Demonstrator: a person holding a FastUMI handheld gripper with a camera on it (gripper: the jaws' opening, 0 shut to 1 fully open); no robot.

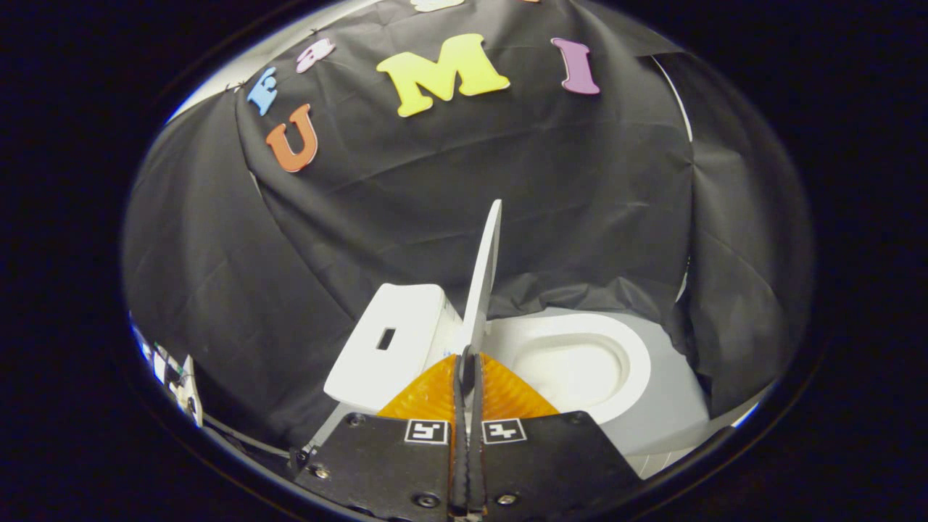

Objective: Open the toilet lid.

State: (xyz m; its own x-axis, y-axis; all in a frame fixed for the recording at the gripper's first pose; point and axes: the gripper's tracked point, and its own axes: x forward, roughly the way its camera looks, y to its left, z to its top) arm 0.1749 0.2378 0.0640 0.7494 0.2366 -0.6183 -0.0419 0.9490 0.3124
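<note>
My gripper (467, 362) is pressed almost together, and both fingers pinch the near edge of the lid (484, 279). The lid stands up almost straight just ahead of the fingers, a thin white board seen from its edge. It leans a little toward the tank (391, 344), which sits on one side of it. On the other side is the open bowl (580, 362) with its round white seat.

I think the lid is light and stiff, like hard plastic. It looks smooth, so it may slip if I squeeze too softly. It is thin, so I hold it flat between the fingers at the edge, where it fits the grip well. It turns on its hinge, which I cannot see from here, so I must let it swing its own way and not twist it.

The job looks nearly done, since the bowl is already open. The lid may need just a small push more to rest back.

There is little room on the tank side. The tank's corner is near my fingers, and the lid could knock it if I let go too fast. The black cloth (406, 210) hangs close behind and folds over the back of the toilet. Above the lid and over the bowl there is open room to pull away.
</note>
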